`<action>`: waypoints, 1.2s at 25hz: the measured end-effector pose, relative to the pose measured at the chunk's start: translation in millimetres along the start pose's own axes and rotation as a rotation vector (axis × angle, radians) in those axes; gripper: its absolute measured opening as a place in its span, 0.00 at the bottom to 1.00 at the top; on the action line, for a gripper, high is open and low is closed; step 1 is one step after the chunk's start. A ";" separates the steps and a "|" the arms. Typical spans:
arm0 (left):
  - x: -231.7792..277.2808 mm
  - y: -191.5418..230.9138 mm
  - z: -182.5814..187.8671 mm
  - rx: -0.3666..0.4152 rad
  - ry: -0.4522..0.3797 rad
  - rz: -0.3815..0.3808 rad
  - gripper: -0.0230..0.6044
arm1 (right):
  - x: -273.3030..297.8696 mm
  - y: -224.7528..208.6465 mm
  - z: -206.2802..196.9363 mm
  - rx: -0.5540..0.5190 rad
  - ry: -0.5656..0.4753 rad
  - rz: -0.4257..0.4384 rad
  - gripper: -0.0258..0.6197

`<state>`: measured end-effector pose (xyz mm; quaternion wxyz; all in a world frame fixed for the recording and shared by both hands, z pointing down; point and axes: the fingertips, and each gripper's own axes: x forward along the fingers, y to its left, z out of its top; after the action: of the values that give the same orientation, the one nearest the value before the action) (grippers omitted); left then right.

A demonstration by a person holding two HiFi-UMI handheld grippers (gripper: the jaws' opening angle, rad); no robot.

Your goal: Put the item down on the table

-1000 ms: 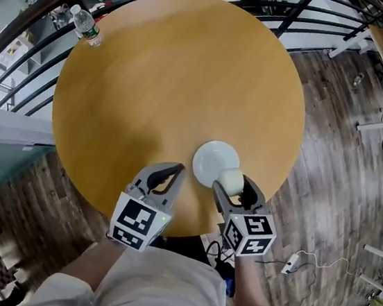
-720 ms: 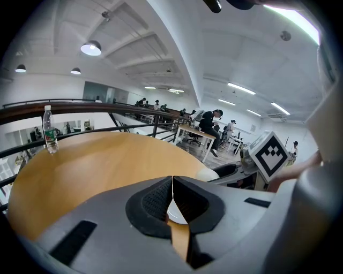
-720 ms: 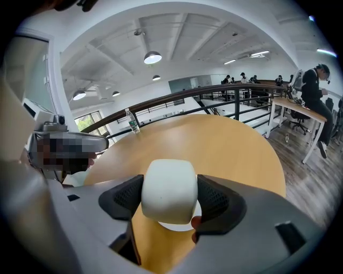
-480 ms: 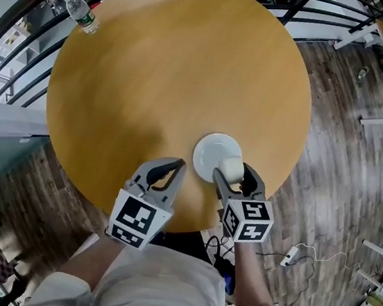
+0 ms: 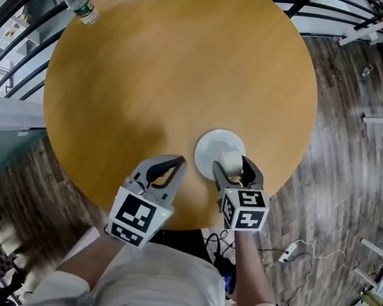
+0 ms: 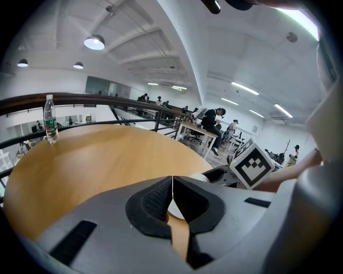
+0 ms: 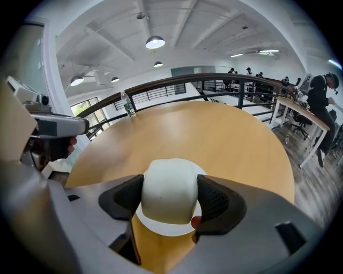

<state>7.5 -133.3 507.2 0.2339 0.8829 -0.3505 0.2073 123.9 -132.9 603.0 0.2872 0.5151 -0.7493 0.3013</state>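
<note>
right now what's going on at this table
A person holds a gripper in each hand over a round wooden table. The right gripper has its jaws closed on a pale round item, held over a white plate near the table's near edge; whether it touches the plate can't be told. The left gripper hangs beside it, shut and empty. A water bottle stands at the far edge.
</note>
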 end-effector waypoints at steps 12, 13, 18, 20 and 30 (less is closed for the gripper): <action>4.2 8.1 -5.8 -0.016 0.002 0.005 0.08 | 23.6 0.0 -10.1 -0.036 0.054 0.005 0.53; 4.4 8.5 -7.0 -0.017 0.003 0.005 0.08 | 25.6 0.4 -10.4 -0.040 0.057 0.005 0.53; 5.1 10.7 -12.0 -0.026 0.008 0.007 0.08 | 34.2 1.4 -12.9 -0.060 0.071 0.007 0.53; 5.5 10.9 -12.4 -0.029 0.009 0.009 0.08 | 36.6 1.7 -14.2 -0.072 0.078 0.007 0.53; 5.9 10.8 -17.3 -0.038 0.019 0.013 0.08 | 45.2 1.1 -17.8 -0.115 0.110 -0.006 0.53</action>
<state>0.2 -133.7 527.2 0.2524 0.8740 -0.3580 0.2106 111.3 -146.4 647.9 0.3580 0.4826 -0.7468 0.2848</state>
